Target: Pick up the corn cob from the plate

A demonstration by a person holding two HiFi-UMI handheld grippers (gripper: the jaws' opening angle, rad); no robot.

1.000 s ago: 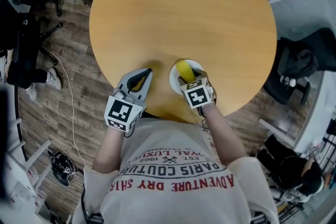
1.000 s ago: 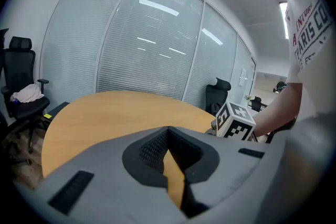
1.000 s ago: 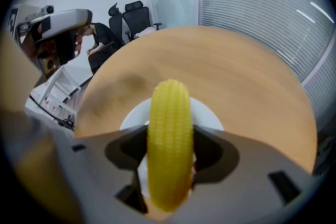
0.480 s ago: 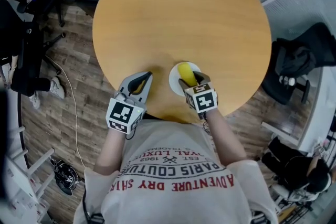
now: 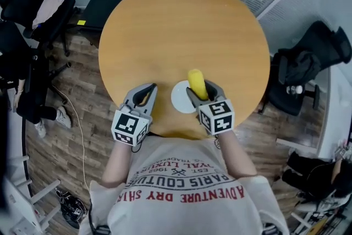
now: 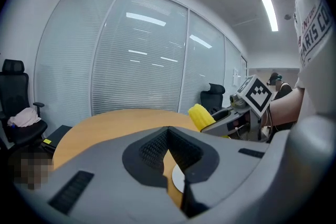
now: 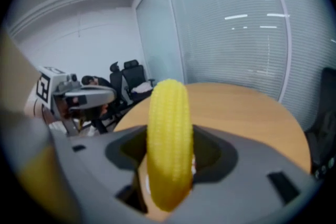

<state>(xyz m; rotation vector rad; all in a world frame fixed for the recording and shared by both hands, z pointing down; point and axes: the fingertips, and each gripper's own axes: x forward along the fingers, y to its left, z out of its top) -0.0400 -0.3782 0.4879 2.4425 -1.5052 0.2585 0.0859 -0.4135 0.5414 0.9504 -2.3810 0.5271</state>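
Nearest me, the right gripper [image 5: 202, 91] has its jaws clamped on the corn [image 5: 196, 83]. Its own view shows the cob standing up between the two pads, gripped around its lower part, with the rounded tip pointing up and away. The left gripper [image 5: 144, 95] sits just beside it on my left, jaws together with nothing between them. Through the thin slit between its fingers I see only table top and a sliver of white. Just under and beside the corn lies the plate [image 5: 180, 97], near the table's edge on my side, its face bare. From the left gripper view the cob sits high against the far wall, well above the table top, so I judge it is off the plate and carried in the air, though no view shows the gap under it cleanly. That would make the pick itself done; what is left, as I read it, is only to hold the cob steady clear of the plate. The grip looks centred, so I see little risk of it rolling out. Beyond the plate the round table [image 5: 181, 25] carries nothing else. Past it are the wood floor [image 5: 71, 118], black chairs [image 5: 308, 63] on both sides, and a glass wall [image 6: 142, 50] with blinds.
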